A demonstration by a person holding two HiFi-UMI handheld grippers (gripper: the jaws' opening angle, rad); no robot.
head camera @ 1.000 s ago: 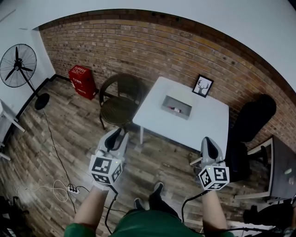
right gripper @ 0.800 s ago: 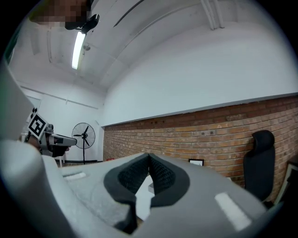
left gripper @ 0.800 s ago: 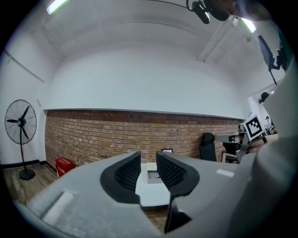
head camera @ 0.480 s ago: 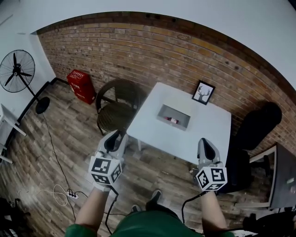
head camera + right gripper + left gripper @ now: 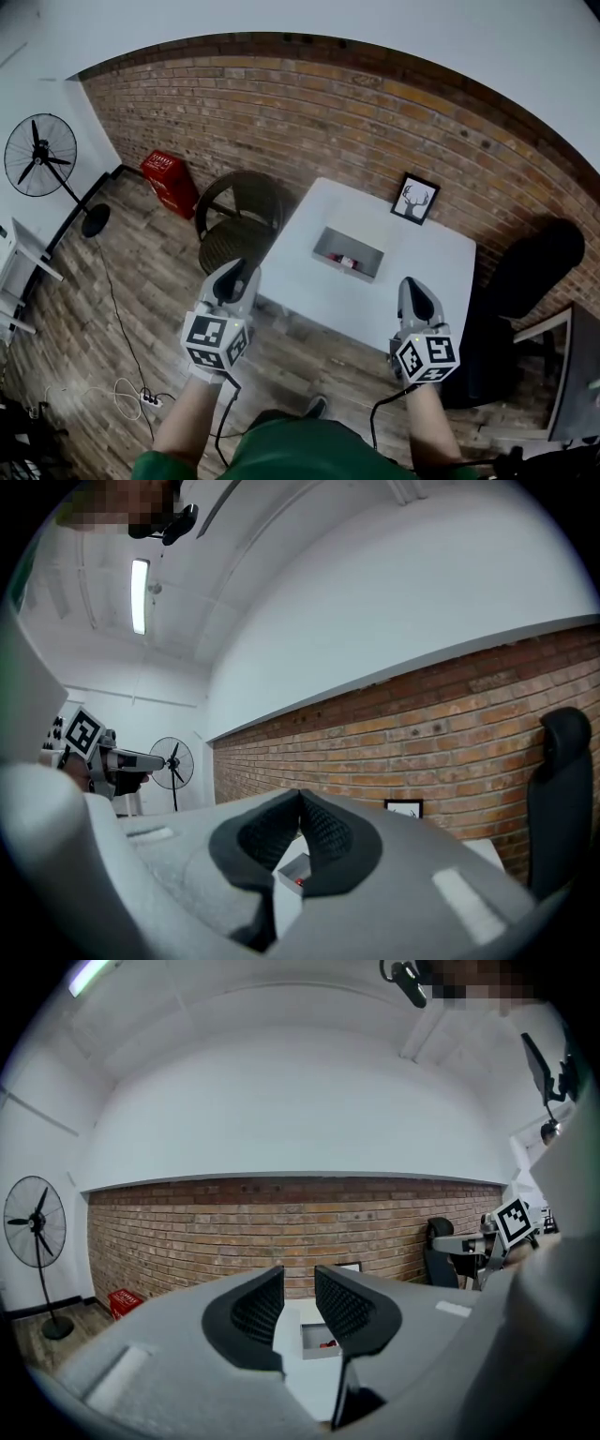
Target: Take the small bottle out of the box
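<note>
Grey rectangular box (image 5: 349,251) on white square table (image 5: 412,277), holding small red-marked bottle (image 5: 347,262); far beyond and between both grippers. Left gripper (image 5: 234,277): jaws apart, empty. Right gripper (image 5: 414,292): jaws closed tip to tip, empty.

A white square table (image 5: 412,272) is seen against a red-brown brick wall (image 5: 281,103). A small red bottle (image 5: 348,262) is glimpsed inside the grey rectangular box (image 5: 324,246). Black-and-white square markers are shown on the grey left gripper (image 5: 234,274) and the grey right gripper (image 5: 412,286). A red plastic crate (image 5: 170,180) is spotted too.
</note>
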